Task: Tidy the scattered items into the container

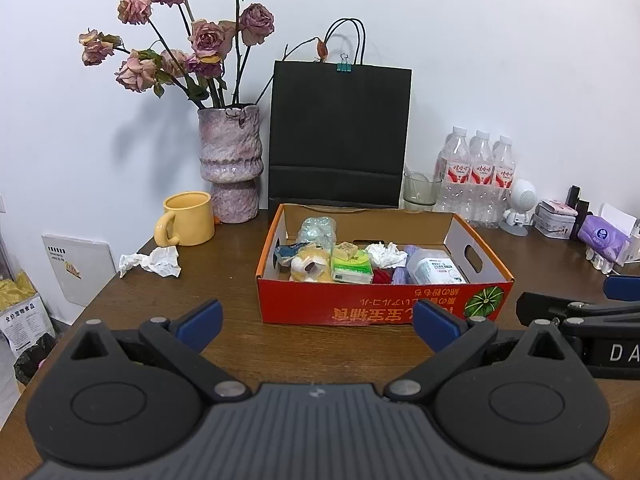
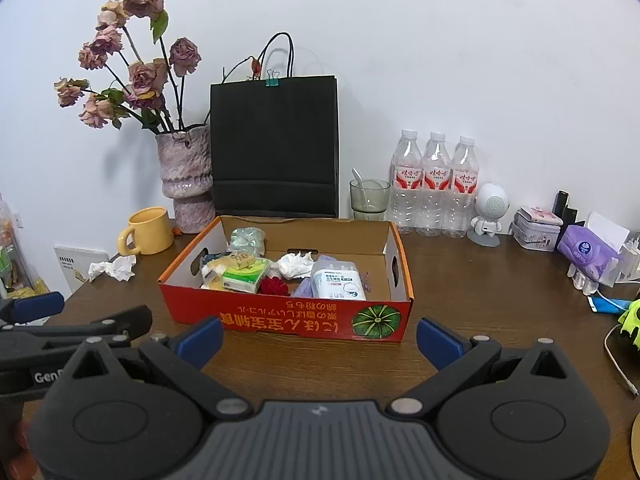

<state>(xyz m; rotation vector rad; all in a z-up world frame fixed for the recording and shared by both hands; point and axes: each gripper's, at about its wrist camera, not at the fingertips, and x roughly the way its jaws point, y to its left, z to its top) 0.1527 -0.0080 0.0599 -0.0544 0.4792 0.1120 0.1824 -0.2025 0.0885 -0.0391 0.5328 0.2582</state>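
Left gripper (image 1: pixel 316 322) wide open, empty | right gripper (image 2: pixel 320 338) same | box (image 2: pixel 288 322) center, Japanese text | tissue (image 1: pixel 150 262) mid-left

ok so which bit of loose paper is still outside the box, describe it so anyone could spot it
Start at the pink vase of dried roses by the wall, then drop to the yellow mug on its left. The crumpled white tissue lies on the wooden table just in front of that mug, near the table's left edge. Unlike the similar white wad inside the orange cardboard box, it sits on bare wood.
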